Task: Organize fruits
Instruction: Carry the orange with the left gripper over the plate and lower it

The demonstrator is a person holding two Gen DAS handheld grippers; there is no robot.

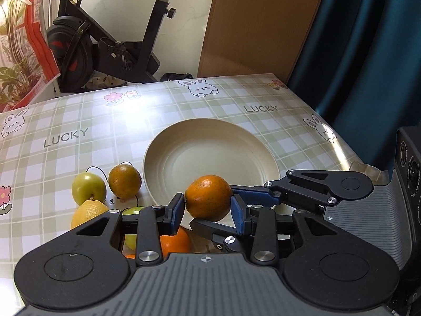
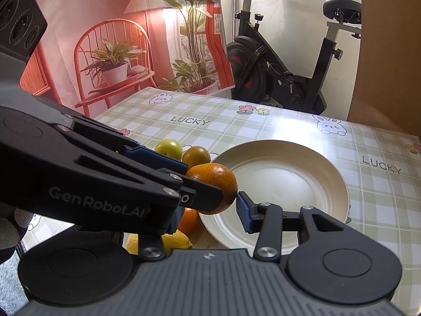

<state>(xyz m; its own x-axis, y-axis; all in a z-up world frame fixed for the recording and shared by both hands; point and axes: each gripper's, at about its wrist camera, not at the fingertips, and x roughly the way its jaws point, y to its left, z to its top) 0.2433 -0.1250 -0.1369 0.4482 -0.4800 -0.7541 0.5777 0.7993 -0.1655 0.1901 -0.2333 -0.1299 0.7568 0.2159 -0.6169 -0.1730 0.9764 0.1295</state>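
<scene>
1. Clamping the orange (image 1: 208,197) side to side, the left gripper (image 1: 208,208) has both blue pads against its skin and holds it clear of the table (image 1: 79,121).
2. Right gripper (image 2: 210,208) reaches in from the right with jaws partly apart. Its tips bracket the same orange, one behind and one beneath. Whether its pads press on it cannot be told, since its left finger is hidden.
3. Plate (image 1: 210,152) lies straight ahead of the orange and is bare; the orange hangs over its near rim.
4. Remaining fruit (image 1: 89,187) sits on the table to the left of the plate, near its rim.
5. The likely next move is short: forward over the plate's centre, then down. The left gripper is the one with the sure hold, so the release seems to fall to it. An orange is round and may roll toward the rim.
</scene>
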